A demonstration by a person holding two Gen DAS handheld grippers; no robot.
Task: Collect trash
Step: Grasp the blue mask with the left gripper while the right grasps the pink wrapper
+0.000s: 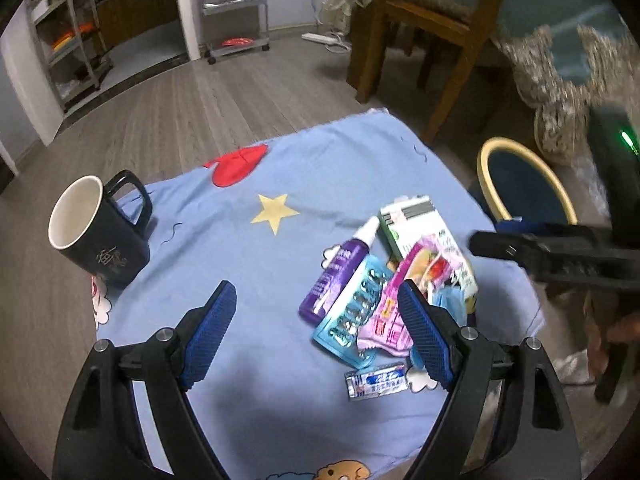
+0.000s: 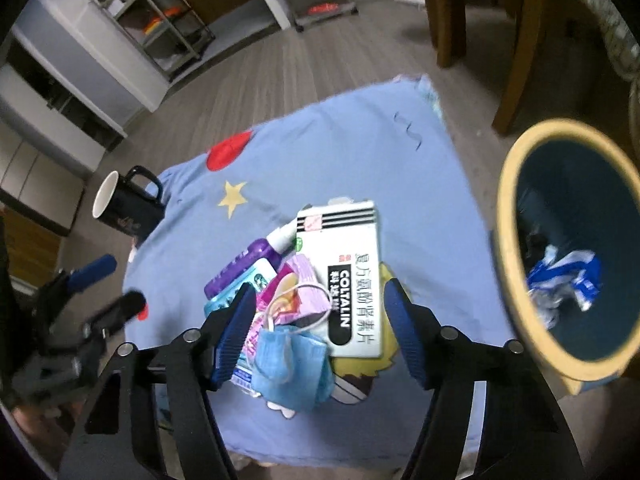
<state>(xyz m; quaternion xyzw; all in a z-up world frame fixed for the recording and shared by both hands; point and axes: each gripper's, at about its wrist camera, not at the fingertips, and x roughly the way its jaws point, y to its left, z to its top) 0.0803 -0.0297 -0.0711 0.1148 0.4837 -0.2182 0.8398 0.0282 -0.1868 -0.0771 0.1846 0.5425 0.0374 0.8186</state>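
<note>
Open right tongs (image 2: 320, 320) straddle blue mask (image 2: 292, 364).

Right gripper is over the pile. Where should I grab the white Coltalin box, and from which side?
Grip the Coltalin box across its narrow width, on the long edges near its closer end, coming straight down. It lies flat atop the pile, lengthwise along the right gripper, whose open jaws probably span it. Avoid the blue mask by its left corner.

Grey wood-plank floor (image 1: 224, 92) runs to the far wall. At far left stands a metal shelving rack (image 1: 68, 40), with a wheeled metal cart (image 1: 234, 8) beside a white pillar (image 1: 186, 8). A wooden chair (image 1: 424, 40) stands far right, a power strip (image 1: 326, 39) on the floor near it.
</note>
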